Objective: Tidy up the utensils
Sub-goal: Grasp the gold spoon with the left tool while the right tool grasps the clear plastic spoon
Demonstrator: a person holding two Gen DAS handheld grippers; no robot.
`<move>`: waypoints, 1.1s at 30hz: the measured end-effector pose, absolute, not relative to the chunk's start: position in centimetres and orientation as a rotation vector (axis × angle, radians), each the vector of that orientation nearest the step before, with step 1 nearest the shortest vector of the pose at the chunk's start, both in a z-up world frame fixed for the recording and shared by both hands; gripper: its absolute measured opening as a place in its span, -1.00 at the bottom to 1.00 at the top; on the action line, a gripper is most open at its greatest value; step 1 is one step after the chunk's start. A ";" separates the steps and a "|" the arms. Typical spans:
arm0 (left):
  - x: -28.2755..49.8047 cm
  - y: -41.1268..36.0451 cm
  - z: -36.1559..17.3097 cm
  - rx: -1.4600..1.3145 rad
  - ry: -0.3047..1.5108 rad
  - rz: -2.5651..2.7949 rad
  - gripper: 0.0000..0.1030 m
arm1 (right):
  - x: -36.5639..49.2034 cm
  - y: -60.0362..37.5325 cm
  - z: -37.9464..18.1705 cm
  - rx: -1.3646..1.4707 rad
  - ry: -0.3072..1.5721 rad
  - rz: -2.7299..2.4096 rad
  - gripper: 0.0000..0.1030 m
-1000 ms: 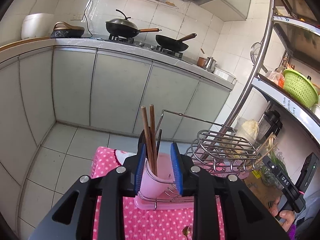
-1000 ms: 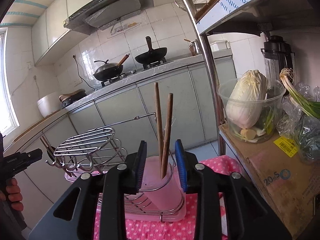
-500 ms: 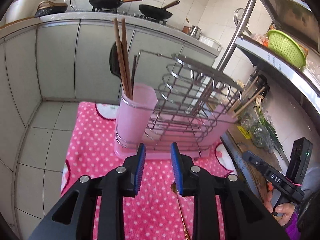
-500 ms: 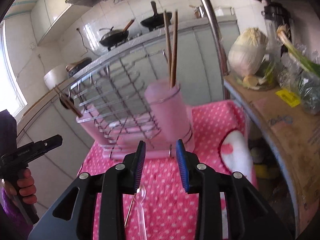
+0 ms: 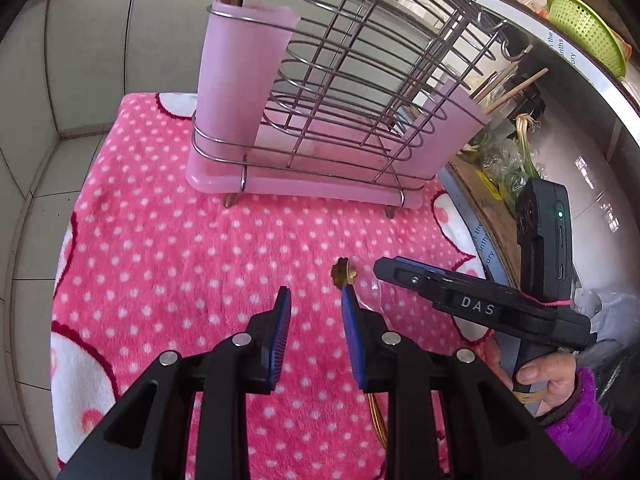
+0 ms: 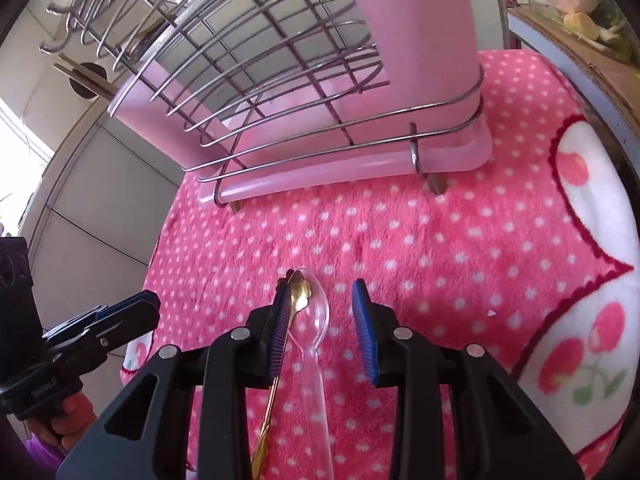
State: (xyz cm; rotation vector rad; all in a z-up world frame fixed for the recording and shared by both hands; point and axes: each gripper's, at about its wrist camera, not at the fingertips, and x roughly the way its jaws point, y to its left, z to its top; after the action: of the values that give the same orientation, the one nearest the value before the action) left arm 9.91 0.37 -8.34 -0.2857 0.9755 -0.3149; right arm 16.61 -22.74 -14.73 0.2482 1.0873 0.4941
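Right gripper (image 6: 325,312) fingers spread, straddling clear plastic spoon (image 6: 316,320); thin gold metal spoon (image 6: 298,294) against left finger. Left gripper (image 5: 316,320) spread, empty. Both lie flat on pink dotted fleece cloth (image 6: 440,248). Judgement: light, slippery, plastic flexes; pinch handle near bowl.

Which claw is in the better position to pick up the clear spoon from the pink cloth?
Right. The right claw is open with the clear spoon lying between its fingers. The left claw is also open, but over bare cloth, with the spoon outside its right finger.
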 end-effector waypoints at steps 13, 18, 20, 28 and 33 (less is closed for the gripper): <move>12.3 -1.0 -10.4 -0.274 1.080 -0.330 -0.52 | 16.5 -22.6 -15.2 0.279 1.085 0.443 -0.91; 14.7 -3.4 -11.5 -0.236 1.146 -0.366 -0.52 | 15.8 -26.1 -14.3 0.386 1.035 0.404 -0.92; 15.9 -4.2 -12.2 -0.221 1.174 -0.363 -0.52 | 15.4 -27.1 -14.1 0.415 1.020 0.395 -0.92; 18.1 -6.8 -13.7 -0.140 1.230 -0.329 -0.52 | 15.1 -29.8 -13.7 0.472 1.000 0.392 -0.93; 18.3 -7.6 -13.7 -0.110 1.221 -0.301 -0.79 | 14.8 -30.2 -13.6 0.479 0.990 0.396 -0.93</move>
State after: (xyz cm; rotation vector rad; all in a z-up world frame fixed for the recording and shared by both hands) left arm 18.35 -7.63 -13.71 -0.1100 1.2208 -0.3006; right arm 14.84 -30.20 -13.63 0.4788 0.9897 0.3957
